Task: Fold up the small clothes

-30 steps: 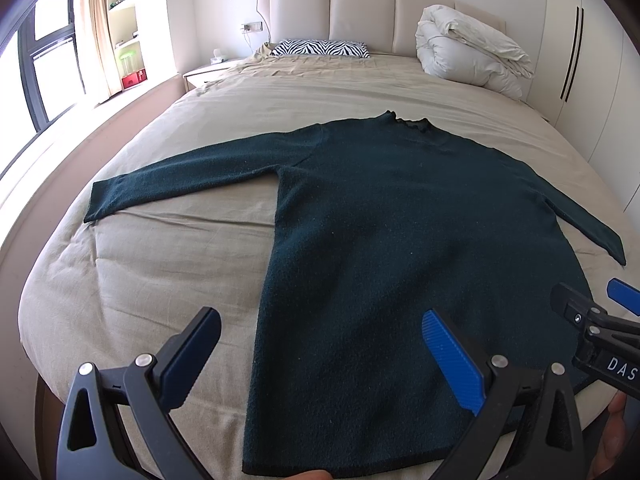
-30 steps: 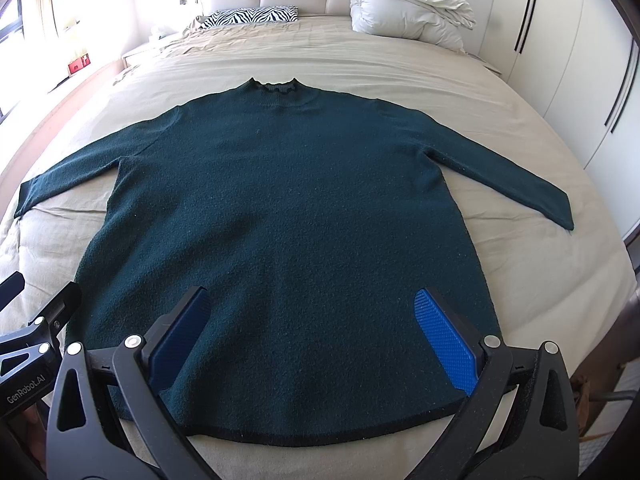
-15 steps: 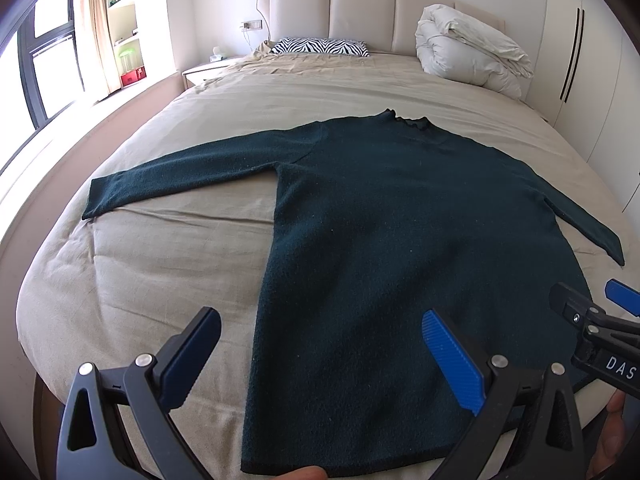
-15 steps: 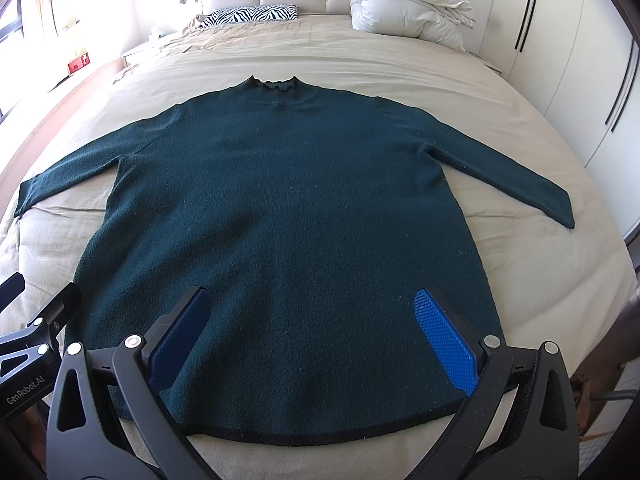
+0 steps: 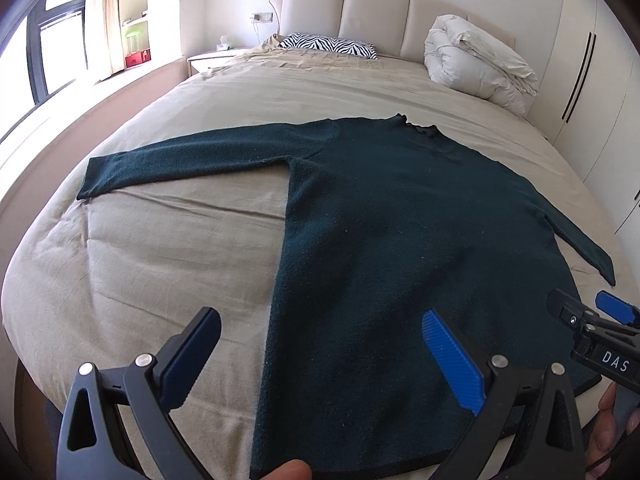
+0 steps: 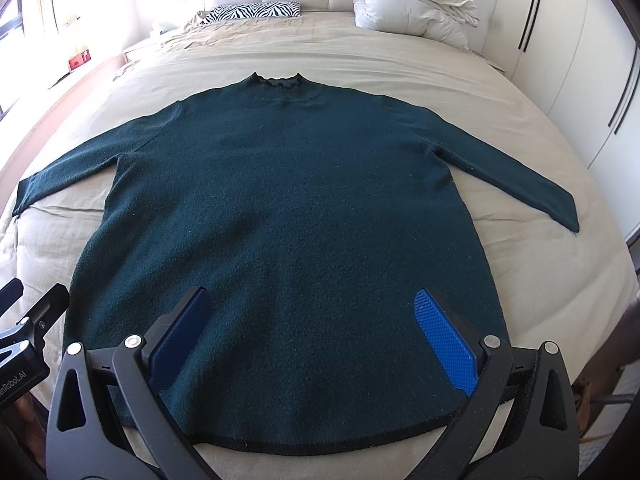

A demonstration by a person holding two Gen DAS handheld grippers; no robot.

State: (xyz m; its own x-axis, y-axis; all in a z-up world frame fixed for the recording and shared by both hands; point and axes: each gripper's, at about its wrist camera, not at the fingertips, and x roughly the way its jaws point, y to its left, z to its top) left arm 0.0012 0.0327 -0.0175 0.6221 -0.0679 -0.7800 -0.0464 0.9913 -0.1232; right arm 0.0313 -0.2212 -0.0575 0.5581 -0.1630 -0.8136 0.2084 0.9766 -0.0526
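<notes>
1. Since a second ago, little has moved: in the left wrist view the sweater (image 5: 400,248) has slid slightly rightward in frame, and the right wrist view is all but unchanged.
2. Left wrist view: the left gripper (image 5: 320,356) hangs above the sweater's left hem edge, its tongs spread wide with nothing between them. The sweater lies flat on the bed (image 5: 168,248), collar toward the headboard, sleeves out to both sides. The right gripper (image 5: 592,328) shows at the right edge.
3. Right wrist view: the right gripper (image 6: 312,340) hangs above the hem's middle, tongs wide apart and empty. The sweater (image 6: 288,208) is spread face-up on the bed (image 6: 560,280), below the pillow (image 6: 256,10) and duvet (image 6: 412,0).
</notes>
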